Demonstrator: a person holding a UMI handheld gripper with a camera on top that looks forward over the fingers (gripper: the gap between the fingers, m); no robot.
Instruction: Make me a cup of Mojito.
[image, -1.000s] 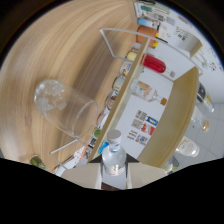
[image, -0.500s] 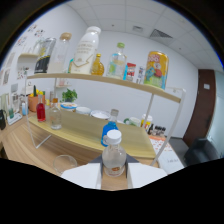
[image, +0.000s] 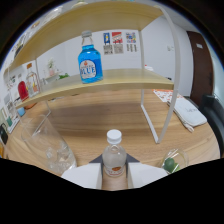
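Observation:
A small clear bottle (image: 114, 152) with a white cap stands upright between my white fingers (image: 80, 175), and my gripper (image: 114, 169) is shut on it. Left of the fingers is a large empty clear glass (image: 45, 145) on the wooden table (image: 100, 120). Just right of the fingers sits a small glass holding green lime pieces (image: 171, 163). Beyond, a blue soda bottle (image: 89, 62) labelled BLUE stands on a wooden shelf (image: 115, 77).
The shelf has white metal legs (image: 149, 110) ahead and to the right. A white flat object (image: 189, 112) lies on the table at the right, near a dark chair. Small jars and a red item (image: 22, 90) stand at the far left.
The view has swung and dropped from the upper shelf of bottles to table level, now facing the blue bottle. The small bottle has stayed between my fingers throughout.

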